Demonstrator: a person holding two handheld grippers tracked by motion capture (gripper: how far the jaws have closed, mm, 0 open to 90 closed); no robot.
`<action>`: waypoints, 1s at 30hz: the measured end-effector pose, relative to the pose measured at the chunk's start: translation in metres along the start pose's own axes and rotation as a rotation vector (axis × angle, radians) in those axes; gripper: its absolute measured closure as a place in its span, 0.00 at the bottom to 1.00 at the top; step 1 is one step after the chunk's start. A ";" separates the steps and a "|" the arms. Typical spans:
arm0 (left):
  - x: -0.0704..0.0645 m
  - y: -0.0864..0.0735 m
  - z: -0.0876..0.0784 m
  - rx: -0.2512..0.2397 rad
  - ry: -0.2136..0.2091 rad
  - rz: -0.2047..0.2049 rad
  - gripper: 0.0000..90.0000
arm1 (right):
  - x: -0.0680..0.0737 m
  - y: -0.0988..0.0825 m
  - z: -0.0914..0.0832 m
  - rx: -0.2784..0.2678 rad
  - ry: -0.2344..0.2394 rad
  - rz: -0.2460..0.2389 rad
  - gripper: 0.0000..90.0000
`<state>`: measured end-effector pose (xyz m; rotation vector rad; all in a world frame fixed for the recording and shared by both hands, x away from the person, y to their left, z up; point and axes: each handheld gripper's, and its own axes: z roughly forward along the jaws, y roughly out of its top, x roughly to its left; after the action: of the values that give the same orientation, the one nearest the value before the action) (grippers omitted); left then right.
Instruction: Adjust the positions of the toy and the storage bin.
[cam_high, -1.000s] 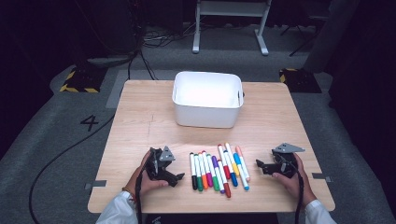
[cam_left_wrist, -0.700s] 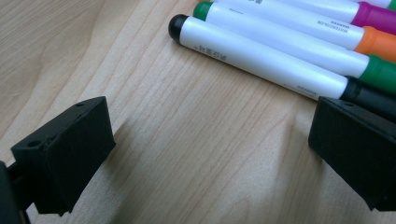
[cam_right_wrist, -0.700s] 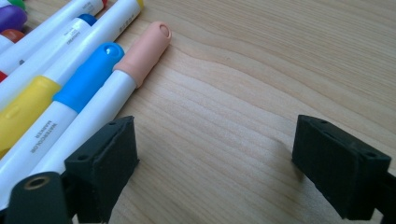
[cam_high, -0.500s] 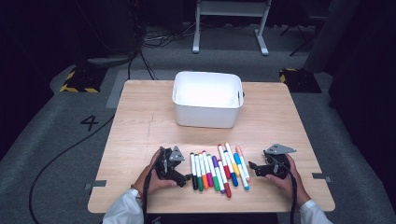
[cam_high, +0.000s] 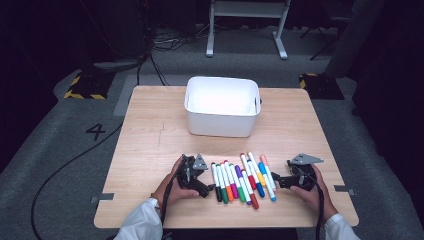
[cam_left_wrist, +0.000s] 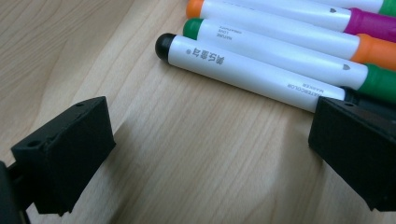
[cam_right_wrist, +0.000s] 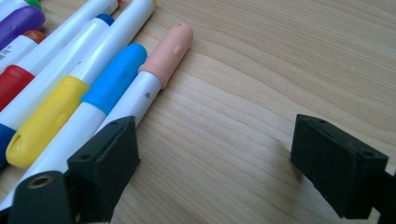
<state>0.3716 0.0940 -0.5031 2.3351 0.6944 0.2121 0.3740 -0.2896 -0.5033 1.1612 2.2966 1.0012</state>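
— Wooden table (cam_high: 150, 145) under dark studio surroundings, grey floor, cables trailing off behind. Closest in?

— Two hands at the near edge, each with a gripper. Left gripper (cam_high: 209, 189) low on the wood, jaws spread wide, nothing between them. From the left gripper view (cam_left_wrist: 205, 140): bare wood in the gap, one jaw right up against the black marker (cam_left_wrist: 252, 74), the outermost of the row on that side.

— And the other side?

— Right gripper (cam_high: 276, 181) same story: jaws wide apart, empty. Right gripper view (cam_right_wrist: 212, 158) has one jaw against the white barrel of the peach-capped marker (cam_right_wrist: 161, 58), blue-capped marker (cam_right_wrist: 112, 77) and yellow-capped marker (cam_right_wrist: 42, 126) lying alongside.

— So nothing picked up?

— Nothing gripped. Row of markers (cam_high: 242, 180) lying flat between the two grippers, side by side, roughly parallel, caps in green, orange, purple, red among others.

— Farther back?

— White bin (cam_high: 222, 125) standing past the middle of the table, well apart from the markers. Looks empty from above, though the near inside wall hides a little.

— Progress, then?

— Judging by that: barely begun. Every marker on the table, none in the bin. Both grippers poised at the two ends of the row, likely about to close on the outermost ones. Whole lot left to carry over.
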 end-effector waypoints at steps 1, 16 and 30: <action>0.000 0.002 0.001 0.004 0.000 0.000 0.00 | -0.002 -0.001 -0.001 -0.001 -0.001 0.003 0.17; -0.008 0.037 0.033 -0.008 -0.001 0.005 0.00 | -0.032 -0.022 -0.023 0.000 -0.023 0.019 0.17; -0.010 0.061 0.053 -0.014 -0.022 0.013 0.00 | -0.053 -0.033 -0.036 0.002 -0.056 0.055 0.17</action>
<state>0.4063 0.0211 -0.5028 2.3255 0.6654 0.1965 0.3660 -0.3608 -0.5026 1.2439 2.2337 0.9742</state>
